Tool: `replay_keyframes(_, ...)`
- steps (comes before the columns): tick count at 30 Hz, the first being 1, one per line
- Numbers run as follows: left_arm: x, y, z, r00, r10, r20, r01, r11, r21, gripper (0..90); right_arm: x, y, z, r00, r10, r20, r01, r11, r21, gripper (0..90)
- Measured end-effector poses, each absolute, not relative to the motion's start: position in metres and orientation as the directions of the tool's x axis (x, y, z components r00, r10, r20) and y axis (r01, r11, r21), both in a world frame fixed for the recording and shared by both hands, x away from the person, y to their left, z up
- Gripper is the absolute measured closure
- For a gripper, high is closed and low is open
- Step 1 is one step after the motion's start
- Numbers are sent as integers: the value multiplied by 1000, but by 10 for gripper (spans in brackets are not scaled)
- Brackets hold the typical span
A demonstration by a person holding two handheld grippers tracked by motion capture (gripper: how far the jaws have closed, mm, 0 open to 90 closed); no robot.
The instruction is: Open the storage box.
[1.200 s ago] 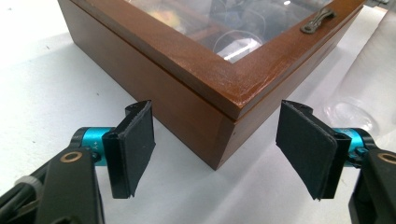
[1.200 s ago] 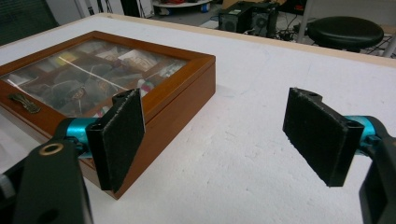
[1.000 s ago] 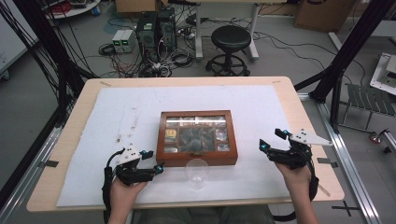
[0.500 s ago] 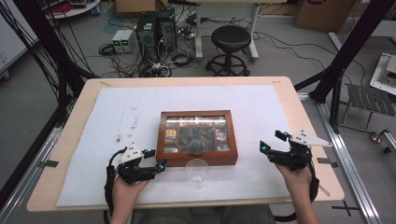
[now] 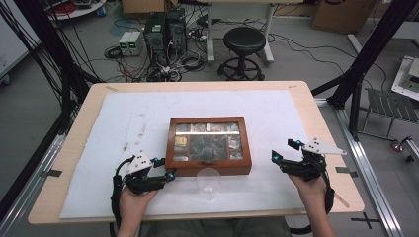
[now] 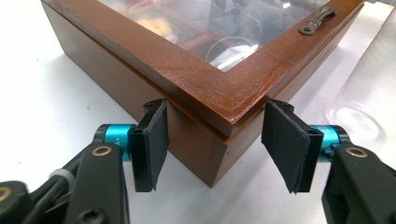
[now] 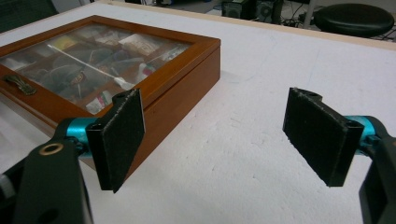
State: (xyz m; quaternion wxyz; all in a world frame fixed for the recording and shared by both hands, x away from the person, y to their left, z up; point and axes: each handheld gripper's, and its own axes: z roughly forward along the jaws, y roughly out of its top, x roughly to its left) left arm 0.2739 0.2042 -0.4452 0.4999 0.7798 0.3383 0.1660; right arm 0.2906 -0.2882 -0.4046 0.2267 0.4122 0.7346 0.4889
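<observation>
both sets of fingers spread; left gripper [image 6: 215,144] closing around wooden box [image 6: 196,88] corner.

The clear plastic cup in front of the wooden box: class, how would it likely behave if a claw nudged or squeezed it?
The clear plastic cup looks thin-walled, so it is probably very light and would slide or tip easily on the white mat. Its thin walls would likely buckle under a firm squeeze. Tipped on its side, its round shape could roll toward the wooden box.
</observation>
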Motion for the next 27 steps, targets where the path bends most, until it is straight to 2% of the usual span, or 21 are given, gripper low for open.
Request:
replay_keyframes(14,275,203,-432,702,709,-69,324,-231,917,451,294,-282,-411,-599,798,70,386,211,898,214)
replay_keyframes(27,278,201,-416,682,731,-23,277,-228,933,435,295,-277,-412,-614,786,73,386,218,896,214)
